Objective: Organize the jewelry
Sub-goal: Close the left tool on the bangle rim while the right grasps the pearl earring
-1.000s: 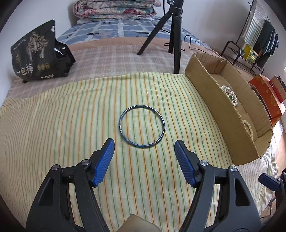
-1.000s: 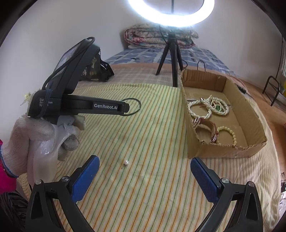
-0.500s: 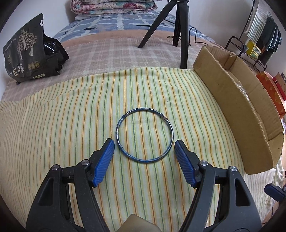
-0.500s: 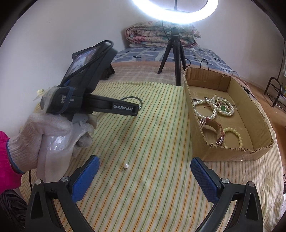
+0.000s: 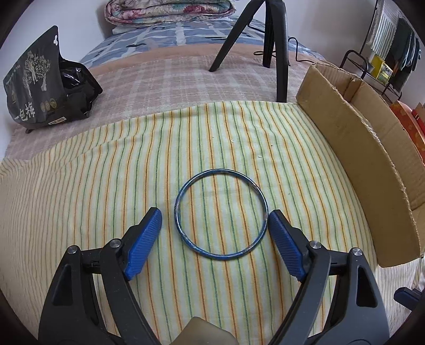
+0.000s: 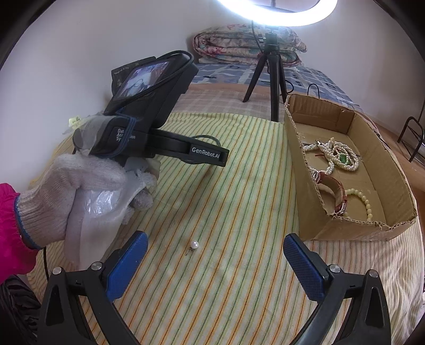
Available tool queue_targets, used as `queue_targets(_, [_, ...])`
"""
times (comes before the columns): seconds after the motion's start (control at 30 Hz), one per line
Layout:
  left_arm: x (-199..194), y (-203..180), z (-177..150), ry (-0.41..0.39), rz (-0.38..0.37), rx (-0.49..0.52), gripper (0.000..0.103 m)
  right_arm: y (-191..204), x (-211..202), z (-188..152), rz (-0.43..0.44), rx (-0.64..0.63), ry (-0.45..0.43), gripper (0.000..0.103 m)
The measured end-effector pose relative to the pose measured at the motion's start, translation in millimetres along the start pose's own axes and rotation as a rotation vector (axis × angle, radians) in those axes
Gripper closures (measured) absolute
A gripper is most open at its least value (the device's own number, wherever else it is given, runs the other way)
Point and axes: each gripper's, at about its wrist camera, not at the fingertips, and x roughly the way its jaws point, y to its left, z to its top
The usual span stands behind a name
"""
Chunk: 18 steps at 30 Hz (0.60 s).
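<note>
A bed covered by a yellow cloth (image 5: 106, 191) with thin green and orange stripes fills both views. In the left wrist view, the left tongs (image 5: 213, 233) are spread wide, their blue ribbed fingertips (image 5: 144, 236) low over the cloth on either side of a thin blue bangle (image 5: 186, 237) that lies flat; the right-hand fingertip sits just beside the bangle's rim, the left-hand one a little apart from it, and neither clearly touches it. To the right stands an open cardboard box (image 5: 353, 148). In the right wrist view, the right tongs (image 6: 215, 265) are also spread wide and hold nothing. Between and just ahead of their tips a single small white pearl (image 6: 194, 244) rests on the cloth. A white-gloved left hand (image 6: 79, 196) grips the handle of the other tool at left. The box (image 6: 310, 196) at right holds pearl necklaces (image 6: 334, 154), a brown bracelet (image 6: 332, 188) and a pale bead bracelet (image 6: 364, 199). Behind, a black tripod (image 6: 273, 74) carries a glowing ring light (image 6: 276, 13), and a folded quilt (image 6: 239, 42) lies by the wall. A black printed bag (image 5: 39, 87) sits at far left.
</note>
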Motion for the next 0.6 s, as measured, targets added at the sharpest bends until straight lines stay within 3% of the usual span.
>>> queue_targets(0.27, [6,5,-1,-0.006,-0.01,-0.018,0.013,4,11,0,-0.023,-0.053,0.054,0.001])
queue_targets(0.43, [7,3,-3,-0.02,-0.003,-0.011,0.013,16,19,-3,-0.033,-0.126,0.085,0.016])
queue_targets(0.6, [6,3,-4,-0.021,-0.006,-0.006,0.013,18,30,-5,0.0,-0.12,0.125,0.029])
